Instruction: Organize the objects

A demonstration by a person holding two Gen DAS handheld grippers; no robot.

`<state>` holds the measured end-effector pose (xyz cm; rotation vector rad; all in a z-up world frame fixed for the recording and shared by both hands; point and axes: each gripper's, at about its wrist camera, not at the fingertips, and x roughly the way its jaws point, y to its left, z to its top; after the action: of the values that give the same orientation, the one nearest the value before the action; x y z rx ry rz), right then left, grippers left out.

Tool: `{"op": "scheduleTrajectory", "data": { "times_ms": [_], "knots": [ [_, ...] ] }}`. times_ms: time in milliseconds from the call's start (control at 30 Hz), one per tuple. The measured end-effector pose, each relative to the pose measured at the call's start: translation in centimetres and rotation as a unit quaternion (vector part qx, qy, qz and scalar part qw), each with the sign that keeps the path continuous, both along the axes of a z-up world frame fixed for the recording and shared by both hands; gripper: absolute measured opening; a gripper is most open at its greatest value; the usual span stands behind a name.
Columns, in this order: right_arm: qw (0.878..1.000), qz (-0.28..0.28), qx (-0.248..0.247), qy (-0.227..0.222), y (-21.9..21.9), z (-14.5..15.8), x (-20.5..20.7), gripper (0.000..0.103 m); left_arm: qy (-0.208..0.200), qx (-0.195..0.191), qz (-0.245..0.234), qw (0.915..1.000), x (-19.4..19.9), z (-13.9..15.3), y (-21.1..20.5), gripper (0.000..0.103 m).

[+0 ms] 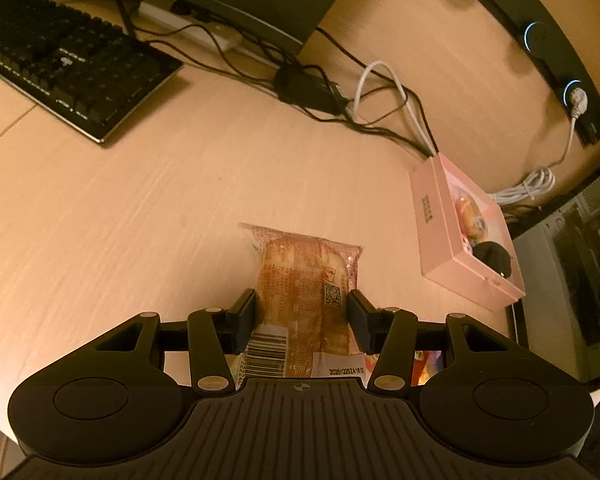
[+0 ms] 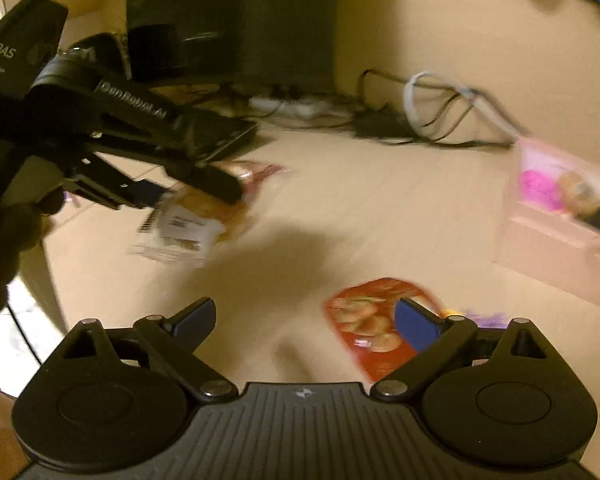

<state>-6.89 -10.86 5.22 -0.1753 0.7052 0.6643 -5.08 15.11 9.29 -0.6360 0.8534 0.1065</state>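
Observation:
My left gripper (image 1: pixel 302 312) is shut on a clear-wrapped bread snack packet (image 1: pixel 300 280) and holds it above the wooden desk (image 1: pixel 140 220). The right wrist view shows that left gripper (image 2: pixel 198 190) at the left, gripping the same packet (image 2: pixel 198 216) in the air. My right gripper (image 2: pixel 304 322) is open and empty, low over the desk. A red snack packet (image 2: pixel 366 324) lies on the desk just ahead of its right finger. A pink box (image 1: pixel 466 232) holding small items sits to the right; it also shows in the right wrist view (image 2: pixel 560 216), blurred.
A black keyboard (image 1: pixel 68 60) lies at the far left. A monitor base (image 2: pixel 232 20), a power strip (image 1: pixel 188 26) and tangled black and white cables (image 1: pixel 384 96) line the back. A purple item (image 2: pixel 488 318) peeks out beside the red packet. The desk edge drops off at right.

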Motion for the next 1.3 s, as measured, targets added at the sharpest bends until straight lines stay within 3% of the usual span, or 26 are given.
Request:
{"op": "scheduleTrajectory", "data": {
  "times_ms": [133,267,367,433,500,633,733,900,967,1067,1300],
  "knots": [
    [0.997,-0.06,0.0,0.045,-0.7,-1.5,2.4,0.097,0.003,-0.011,-0.013,0.9999,0.1,-0.6,-0.5,0.054],
    [0.996,-0.015,0.016,0.081,2.2,-2.7,2.3,0.098,0.004,-0.004,-0.011,0.9999,0.7,-0.5,-0.6,0.054],
    [1.0,-0.003,-0.003,0.029,2.5,-1.8,0.8,0.097,0.002,0.001,-0.015,0.9999,0.9,-0.4,-0.8,0.054],
    [0.999,-0.03,-0.011,0.013,1.2,-1.2,0.8,0.097,0.005,0.001,-0.02,0.9998,0.9,-0.6,-1.0,0.054],
    [0.997,-0.067,-0.018,0.015,-0.7,-1.1,1.5,0.095,0.011,-0.004,-0.027,0.9996,0.9,-1.0,-1.2,0.054],
    [0.992,-0.118,-0.028,0.024,-4.2,-1.4,2.8,0.077,0.02,-0.009,-0.048,0.9986,0.9,-1.5,-1.9,0.054],
    [0.988,-0.149,-0.035,0.024,-6.2,-1.4,3.9,0.075,0.021,-0.006,-0.057,0.9982,0.9,-1.5,-2.3,0.054],
    [0.978,-0.175,-0.112,-0.031,-6.9,-2.5,4.8,0.075,0.027,-0.006,-0.061,0.9978,0.9,-1.7,-2.3,0.054],
    [0.973,-0.193,-0.119,-0.031,-7.9,-2.5,5.1,0.075,0.028,-0.004,-0.059,0.9978,0.8,-1.7,-2.3,0.054],
    [0.981,-0.173,-0.089,-0.02,-8.2,-2.0,4.4,0.075,0.03,0.005,-0.058,0.9979,0.9,-1.5,-2.4,0.054],
    [0.99,-0.102,-0.096,-0.007,-3.3,-3.4,2.4,0.075,0.034,0.012,-0.062,0.9974,1.1,-1.6,-2.8,0.054]
  ]
}}
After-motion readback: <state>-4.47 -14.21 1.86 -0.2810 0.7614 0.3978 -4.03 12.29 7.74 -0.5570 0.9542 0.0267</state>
